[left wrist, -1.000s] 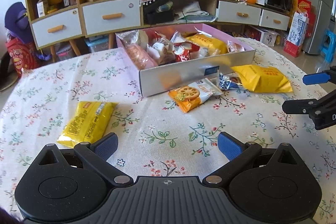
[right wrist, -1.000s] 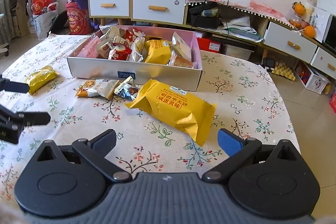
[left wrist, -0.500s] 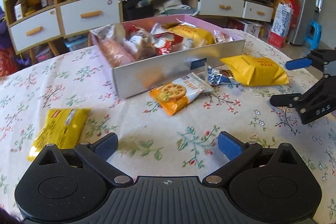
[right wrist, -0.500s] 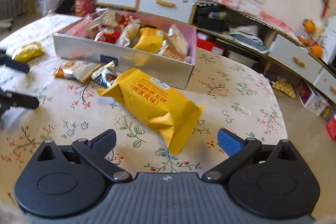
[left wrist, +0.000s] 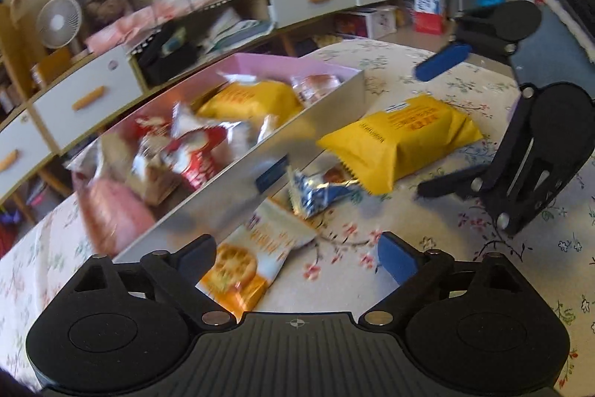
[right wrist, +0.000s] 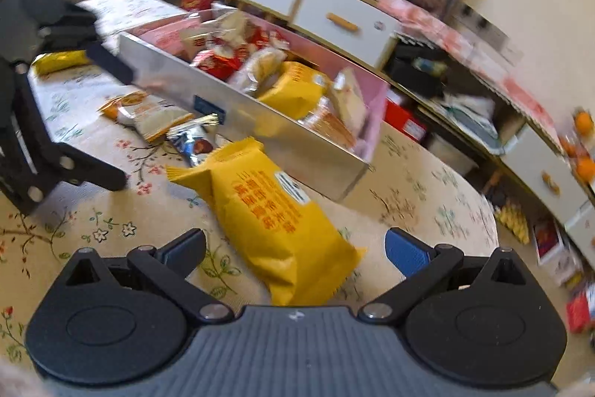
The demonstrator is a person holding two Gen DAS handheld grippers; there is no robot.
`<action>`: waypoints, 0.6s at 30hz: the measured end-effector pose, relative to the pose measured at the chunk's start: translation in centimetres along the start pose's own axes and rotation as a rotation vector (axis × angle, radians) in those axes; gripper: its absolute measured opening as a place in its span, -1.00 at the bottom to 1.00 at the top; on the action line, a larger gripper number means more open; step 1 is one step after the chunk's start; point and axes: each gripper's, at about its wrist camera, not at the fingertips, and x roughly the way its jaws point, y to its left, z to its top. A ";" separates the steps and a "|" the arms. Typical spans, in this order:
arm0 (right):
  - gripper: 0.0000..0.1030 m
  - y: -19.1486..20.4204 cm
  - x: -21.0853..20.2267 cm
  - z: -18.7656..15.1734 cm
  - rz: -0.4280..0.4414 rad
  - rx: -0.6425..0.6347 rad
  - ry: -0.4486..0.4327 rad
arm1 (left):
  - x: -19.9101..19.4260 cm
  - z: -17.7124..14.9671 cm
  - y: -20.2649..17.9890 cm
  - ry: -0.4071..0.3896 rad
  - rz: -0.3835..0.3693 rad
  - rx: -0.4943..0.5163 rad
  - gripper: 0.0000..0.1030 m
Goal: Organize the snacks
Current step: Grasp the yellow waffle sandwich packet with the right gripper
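Note:
A silver box with a pink inside (left wrist: 223,181) (right wrist: 260,121) holds several snack packets. In front of it on the floral tablecloth lie an orange cracker packet (left wrist: 241,263) (right wrist: 148,110), a small blue-silver packet (left wrist: 316,192) (right wrist: 193,140) and a big yellow packet (left wrist: 401,140) (right wrist: 267,211). My left gripper (left wrist: 293,253) (right wrist: 119,121) hangs over the cracker packet; its jaws are closing, with the packet between them and untouched by the pads. My right gripper (right wrist: 295,250) (left wrist: 419,132) is open around the near end of the big yellow packet.
A small yellow packet (right wrist: 59,60) lies at the far left of the table, beyond the left gripper. Low cabinets with white drawers (right wrist: 346,21) and a fan (left wrist: 59,21) stand behind the table. The table's far edge (right wrist: 465,181) curves round just right of the box.
Both views have rolled. My left gripper has moved right to the cracker packet, which now lies between its fingers. My right gripper has closed in on the big yellow packet.

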 end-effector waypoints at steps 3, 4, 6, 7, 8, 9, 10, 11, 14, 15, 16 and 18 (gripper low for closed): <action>0.99 0.0 0.4 0.4 0.040 -0.024 -0.008 | 0.3 0.2 0.3 0.005 -0.026 -0.009 0.76; 0.99 0.0 0.5 0.5 0.054 -0.024 -0.008 | 0.4 0.2 0.4 0.004 -0.032 -0.016 0.73; 0.96 -0.1 0.7 0.8 0.071 -0.018 -0.009 | 0.4 0.2 0.5 0.000 -0.034 -0.024 0.62; 0.93 -0.2 0.8 0.8 0.084 -0.007 -0.008 | 0.3 0.2 0.5 -0.002 -0.031 -0.025 0.51; 0.86 -0.2 0.9 0.9 0.096 0.006 -0.008 | 0.3 0.4 0.5 -0.002 -0.024 -0.024 0.44; 0.83 -0.3 1.0 1.0 0.108 0.021 -0.007 | 0.2 0.4 0.4 -0.002 -0.017 -0.021 0.27; 0.76 -0.4 1.1 1.1 0.120 0.038 -0.005 | 0.2 0.5 0.4 -0.001 -0.010 -0.015 0.10; 0.69 -0.5 1.1 1.1 0.129 0.059 -0.003 | 0.1 0.6 0.3 0.000 0.000 -0.005 0.02; 0.59 -0.5 1.1 1.0 0.137 0.104 0.002 | -0.1 0.7 -0.2 0.005 0.018 0.018 -0.10; 0.54 -0.5 1.0 1.0 0.139 0.111 0.001 | -0.2 0.6 -0.4 0.006 0.024 0.024 -0.13; 0.40 -0.4 0.9 1.0 0.142 0.119 0.002 | -0.3 0.6 -0.6 0.006 0.033 0.031 -0.18; 0.17 -0.5 0.6 0.9 0.157 0.142 0.010 | -0.6 0.7 -0.9 0.006 0.039 0.041 -0.35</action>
